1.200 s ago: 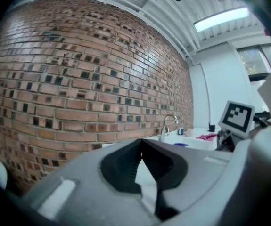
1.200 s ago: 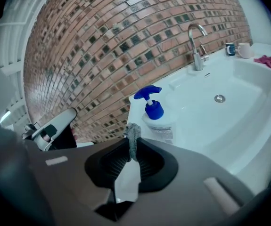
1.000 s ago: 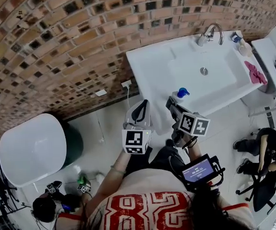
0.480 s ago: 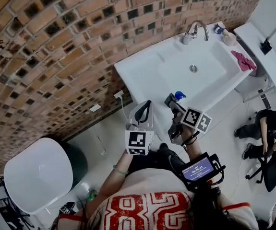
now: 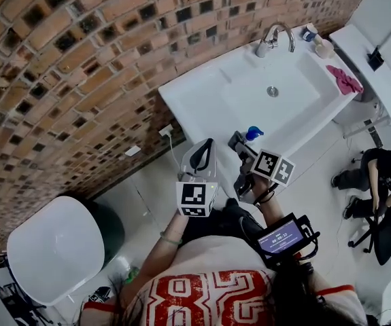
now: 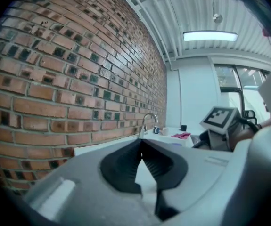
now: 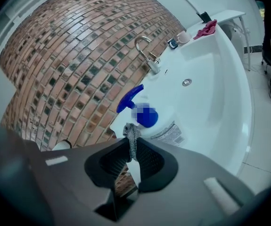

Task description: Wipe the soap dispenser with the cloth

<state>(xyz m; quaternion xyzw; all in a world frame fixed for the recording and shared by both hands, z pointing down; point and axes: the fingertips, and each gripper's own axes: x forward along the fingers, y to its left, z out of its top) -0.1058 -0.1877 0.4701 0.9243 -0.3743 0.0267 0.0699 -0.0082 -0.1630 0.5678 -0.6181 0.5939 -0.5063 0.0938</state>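
Barely shifted since a second ago, the right gripper (image 7: 130, 142) pinches the grey cloth (image 7: 131, 134) in shut fingers beside the soap dispenser (image 7: 166, 131) on the sink (image 5: 181, 94) corner, seemingly not yet touching, while the left gripper (image 6: 141, 142) is closed and empty, so wiping remains ahead
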